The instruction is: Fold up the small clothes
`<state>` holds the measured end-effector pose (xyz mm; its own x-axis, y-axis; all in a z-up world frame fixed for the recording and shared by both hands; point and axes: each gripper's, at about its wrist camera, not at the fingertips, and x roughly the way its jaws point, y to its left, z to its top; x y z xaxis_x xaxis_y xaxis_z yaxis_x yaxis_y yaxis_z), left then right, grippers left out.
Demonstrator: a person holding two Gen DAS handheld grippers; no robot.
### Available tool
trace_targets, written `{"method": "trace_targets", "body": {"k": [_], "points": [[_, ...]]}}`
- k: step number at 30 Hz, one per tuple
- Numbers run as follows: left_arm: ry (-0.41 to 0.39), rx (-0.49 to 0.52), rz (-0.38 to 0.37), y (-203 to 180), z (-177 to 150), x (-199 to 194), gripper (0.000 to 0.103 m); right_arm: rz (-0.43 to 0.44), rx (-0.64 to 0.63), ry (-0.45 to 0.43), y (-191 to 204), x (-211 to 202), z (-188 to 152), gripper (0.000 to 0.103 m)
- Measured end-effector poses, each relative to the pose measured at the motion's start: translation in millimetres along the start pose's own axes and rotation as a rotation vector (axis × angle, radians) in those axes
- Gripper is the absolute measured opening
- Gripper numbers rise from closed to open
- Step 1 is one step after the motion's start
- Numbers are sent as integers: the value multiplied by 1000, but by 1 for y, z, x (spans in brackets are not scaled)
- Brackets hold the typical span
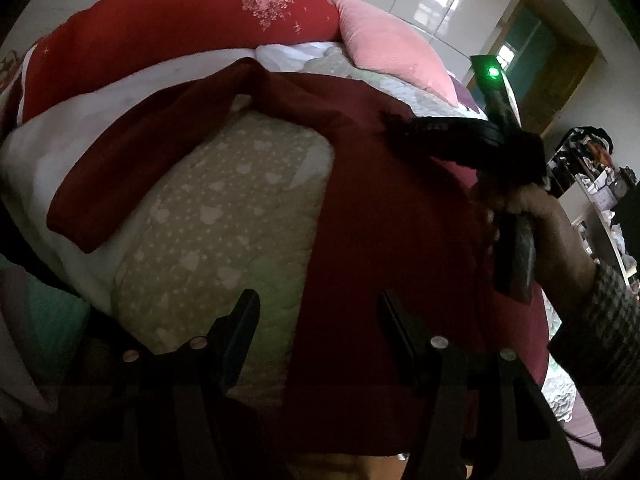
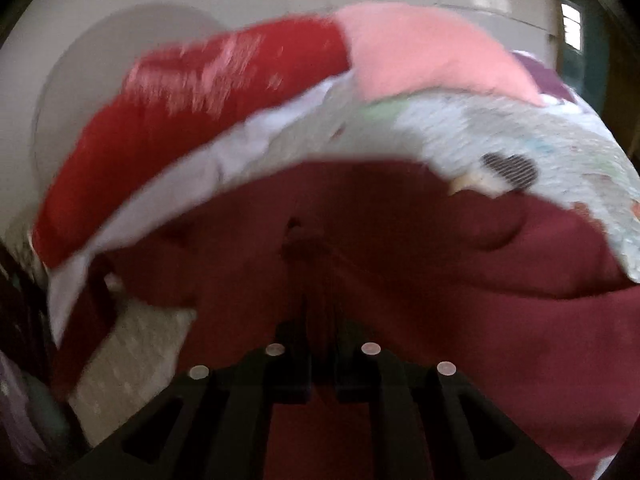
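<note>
Fingers on the right gripper [image 2: 320,344] are pinching the maroon garment [image 1: 392,220] spread on the quilt [image 1: 224,216]; left gripper [image 1: 316,320] is hanging wide apart, holding nothing. Risk: one-sided pull is dragging the whole cloth, skewing the fold; thin pinch slipping.

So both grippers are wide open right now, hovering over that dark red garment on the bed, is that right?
Not quite. Only the left gripper is open, its fingers spread over the dark red garment, as the left wrist view shows. The right gripper is shut on the garment: the right wrist view shows its fingers pressed together with cloth bunched between them. The garment does lie on the bed.
</note>
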<state>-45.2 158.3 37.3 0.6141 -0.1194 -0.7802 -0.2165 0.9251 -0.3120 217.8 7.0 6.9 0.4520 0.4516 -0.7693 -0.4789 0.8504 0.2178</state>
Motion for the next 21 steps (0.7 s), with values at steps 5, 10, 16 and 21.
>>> {"method": "trace_targets", "body": {"k": [5,10,16,21], "points": [[6,-9,-13,-1,0,1,60,162,7,12,12,-12,-17,45],[-1,7,-22,-8,-3,-5,60,180,81,-50,-20,-64,-35,53],[-9,38,-26,-20,0,-6,60,-20,257,-108,-110,-116,-85,53],[20,39,-11,-26,-3,2,60,-103,442,-116,-174,-146,-126,57]]}}
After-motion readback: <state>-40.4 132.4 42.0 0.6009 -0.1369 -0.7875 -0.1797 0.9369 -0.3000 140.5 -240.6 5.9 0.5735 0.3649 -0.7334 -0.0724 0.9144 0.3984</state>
